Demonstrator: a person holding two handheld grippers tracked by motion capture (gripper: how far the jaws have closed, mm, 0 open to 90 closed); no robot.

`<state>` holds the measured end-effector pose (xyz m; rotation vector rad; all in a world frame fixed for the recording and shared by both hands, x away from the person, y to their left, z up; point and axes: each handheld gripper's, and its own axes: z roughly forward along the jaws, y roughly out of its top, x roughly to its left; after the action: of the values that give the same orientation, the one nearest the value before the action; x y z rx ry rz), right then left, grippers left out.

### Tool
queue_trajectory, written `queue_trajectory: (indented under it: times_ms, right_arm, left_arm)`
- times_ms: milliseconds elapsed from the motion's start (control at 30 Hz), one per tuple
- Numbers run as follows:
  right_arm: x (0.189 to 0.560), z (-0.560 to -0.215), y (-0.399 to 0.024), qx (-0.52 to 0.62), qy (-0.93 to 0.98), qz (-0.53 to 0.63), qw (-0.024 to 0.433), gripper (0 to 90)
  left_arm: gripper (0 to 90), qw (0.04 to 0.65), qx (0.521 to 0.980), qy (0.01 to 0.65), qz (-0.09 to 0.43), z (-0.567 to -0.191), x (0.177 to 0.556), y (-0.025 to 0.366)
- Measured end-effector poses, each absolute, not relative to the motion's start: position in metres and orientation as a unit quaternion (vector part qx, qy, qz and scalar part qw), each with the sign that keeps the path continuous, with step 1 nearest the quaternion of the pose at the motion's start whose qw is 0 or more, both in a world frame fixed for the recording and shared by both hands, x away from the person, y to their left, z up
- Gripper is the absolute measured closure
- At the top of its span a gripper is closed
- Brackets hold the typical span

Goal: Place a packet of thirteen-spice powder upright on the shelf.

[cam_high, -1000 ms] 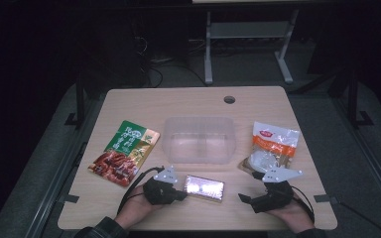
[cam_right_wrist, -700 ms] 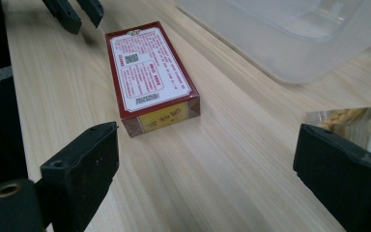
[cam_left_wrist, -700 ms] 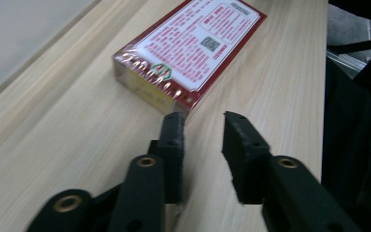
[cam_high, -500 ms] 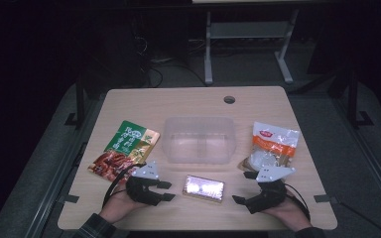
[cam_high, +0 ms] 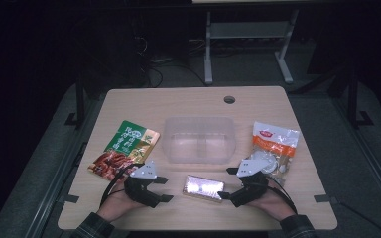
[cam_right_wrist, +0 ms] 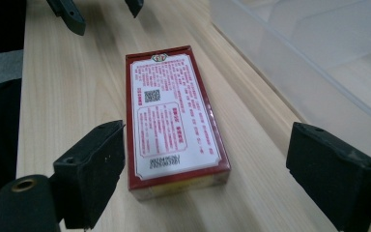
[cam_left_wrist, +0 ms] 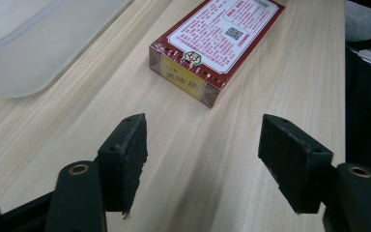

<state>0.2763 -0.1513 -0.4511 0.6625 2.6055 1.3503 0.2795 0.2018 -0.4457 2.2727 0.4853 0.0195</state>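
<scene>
**Red box lies free between two spread grippers**

Dark floor and a dim metal frame surround the pale wooden table (cam_high: 198,106), and little beyond its far edge can be made out. Near the front edge the red box (cam_high: 204,188) lies flat, printed side up, just in front of the clear plastic tub (cam_high: 199,140).

The left gripper (cam_high: 164,189) sits to the box's left, apart from it; its jaws have just been opening and stand spread with only bare wood between them. In the left gripper view the box's far end is cut off by the frame.

The right gripper (cam_high: 224,184) has its jaws wide, having closed slightly; the box's near end lies between them, no pad pressing on it.

A green snack pouch (cam_high: 124,148) lies at the left, its near corner hidden behind the left gripper. An orange-and-white bag (cam_high: 275,145) at the right is partly covered by the right gripper's grey plate.
</scene>
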Motion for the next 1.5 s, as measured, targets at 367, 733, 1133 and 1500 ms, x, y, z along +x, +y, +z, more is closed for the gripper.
queue_trajectory:
  times_ms: [367,733,1133,1500]
  right_arm:
    - [0.277,-0.459,-0.137,0.211,0.884,0.413,0.055,13.0]
    - [0.281,-0.468,-0.130,0.204,0.896,0.391,0.045,14.2]
    - [0.281,-0.473,-0.127,0.180,0.909,0.372,0.045,23.3]
    - [0.279,-0.470,-0.131,0.164,0.913,0.371,0.050,31.3]
  left_arm:
    - [29.3,0.390,0.902,0.182,0.008,-0.448,0.278,0.197]
    - [28.1,0.392,0.903,0.175,0.008,-0.448,0.278,0.196]
    - [27.6,0.396,0.901,0.179,0.005,-0.448,0.278,0.196]
    - [27.0,0.395,0.901,0.176,0.008,-0.448,0.279,0.196]
